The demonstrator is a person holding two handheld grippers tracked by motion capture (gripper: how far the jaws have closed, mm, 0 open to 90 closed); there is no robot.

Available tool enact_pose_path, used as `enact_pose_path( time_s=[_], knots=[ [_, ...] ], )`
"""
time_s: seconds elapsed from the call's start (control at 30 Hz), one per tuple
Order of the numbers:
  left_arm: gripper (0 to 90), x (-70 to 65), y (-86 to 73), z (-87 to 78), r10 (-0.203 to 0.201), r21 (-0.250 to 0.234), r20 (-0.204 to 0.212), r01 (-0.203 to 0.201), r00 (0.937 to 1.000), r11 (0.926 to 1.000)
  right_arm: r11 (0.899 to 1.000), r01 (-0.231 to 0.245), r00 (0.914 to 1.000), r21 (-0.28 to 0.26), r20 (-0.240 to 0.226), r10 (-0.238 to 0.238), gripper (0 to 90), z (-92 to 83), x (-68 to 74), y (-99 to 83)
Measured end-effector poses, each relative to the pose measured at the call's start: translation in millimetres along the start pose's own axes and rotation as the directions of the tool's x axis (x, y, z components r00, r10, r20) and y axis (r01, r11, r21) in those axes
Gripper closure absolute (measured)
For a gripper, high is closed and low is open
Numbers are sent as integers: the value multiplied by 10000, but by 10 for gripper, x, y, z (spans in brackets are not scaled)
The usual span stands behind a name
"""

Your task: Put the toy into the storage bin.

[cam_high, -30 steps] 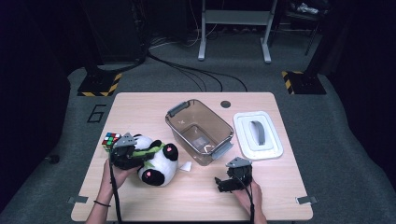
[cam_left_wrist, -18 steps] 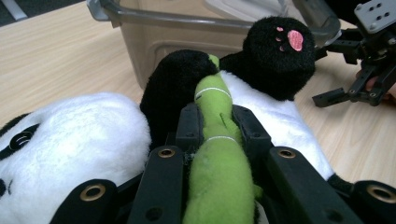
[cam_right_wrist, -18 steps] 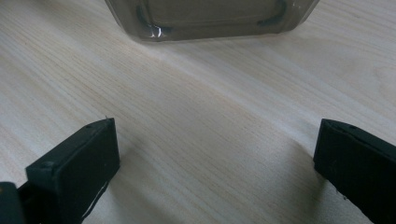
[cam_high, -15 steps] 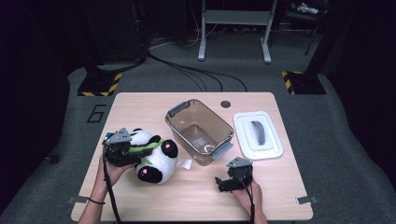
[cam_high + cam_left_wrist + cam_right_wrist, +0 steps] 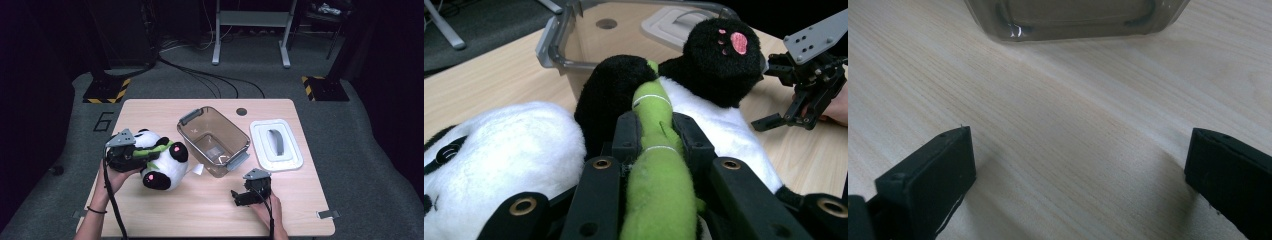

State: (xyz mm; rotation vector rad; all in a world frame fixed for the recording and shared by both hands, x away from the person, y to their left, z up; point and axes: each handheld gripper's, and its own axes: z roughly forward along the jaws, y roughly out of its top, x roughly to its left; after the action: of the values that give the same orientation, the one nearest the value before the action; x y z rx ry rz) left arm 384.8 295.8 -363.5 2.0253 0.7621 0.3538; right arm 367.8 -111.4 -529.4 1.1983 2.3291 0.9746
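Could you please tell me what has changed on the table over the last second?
The left gripper, shut on the panda's green stalk, has lifted the panda and uncovered nothing new. The right gripper, brown bin and white lid stayed put.

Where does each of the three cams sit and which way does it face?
High view: above the person's side, facing forward and down on the table; both forearms, left gripper and right gripper show.
Left gripper view: on that gripper, along jaws shut on the panda plush's green bamboo stalk.
Right gripper view: low over the wood, open jaws facing the clear bin.
Shared: bin, and the white lid in high and left views.
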Motion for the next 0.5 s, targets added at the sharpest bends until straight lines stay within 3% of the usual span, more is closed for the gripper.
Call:
enact_pose_path(
  time_s=[0.5],
  knots=[
    [748, -2, 333, -72, 470, -386, 100, -466, 9988, 9982, 10000, -3, 10000, -10, 32, 3, 0, 0, -1, 0]
  ],
)
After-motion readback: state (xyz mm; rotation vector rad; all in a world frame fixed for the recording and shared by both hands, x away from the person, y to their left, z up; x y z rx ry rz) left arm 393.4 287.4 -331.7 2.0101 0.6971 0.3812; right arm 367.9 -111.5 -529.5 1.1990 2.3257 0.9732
